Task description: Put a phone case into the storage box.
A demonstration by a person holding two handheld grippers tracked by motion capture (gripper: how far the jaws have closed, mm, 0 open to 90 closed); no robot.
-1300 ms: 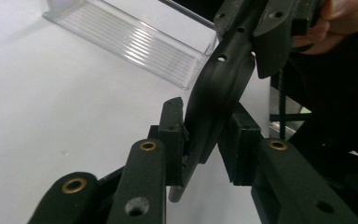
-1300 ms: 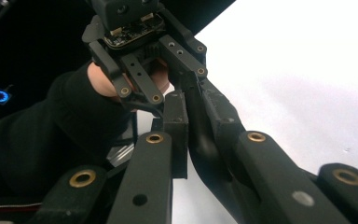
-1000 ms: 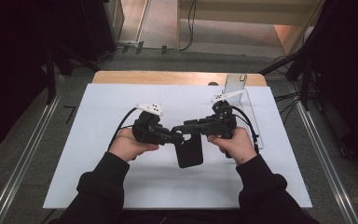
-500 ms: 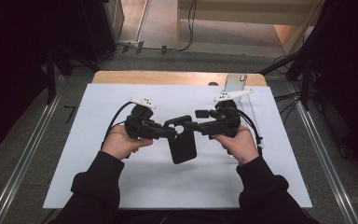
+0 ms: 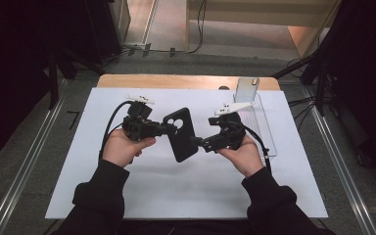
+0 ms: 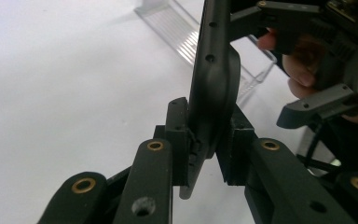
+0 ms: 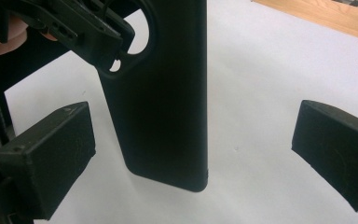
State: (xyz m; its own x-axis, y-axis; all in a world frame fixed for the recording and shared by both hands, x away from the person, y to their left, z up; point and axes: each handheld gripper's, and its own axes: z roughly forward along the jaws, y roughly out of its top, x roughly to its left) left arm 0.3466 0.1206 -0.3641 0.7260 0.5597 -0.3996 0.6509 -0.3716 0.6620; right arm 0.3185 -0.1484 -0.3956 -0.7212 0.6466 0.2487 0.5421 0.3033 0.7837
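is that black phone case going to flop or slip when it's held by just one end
Probably not floppy: the black phone case juts straight out from the left tongs, which pinch one end, with no visible sag. It looks thin and hollow, so likely light. Its smooth finish might let it pivot. The right tongs have just been opening and flank it without touching.

The rectangular soft phone case (image 5: 182,134) was matt black, as were both tools. Behind it, the ribbed plastic stand (image 5: 257,117) was clear, on a white surface (image 5: 176,196) edged in pale wood.
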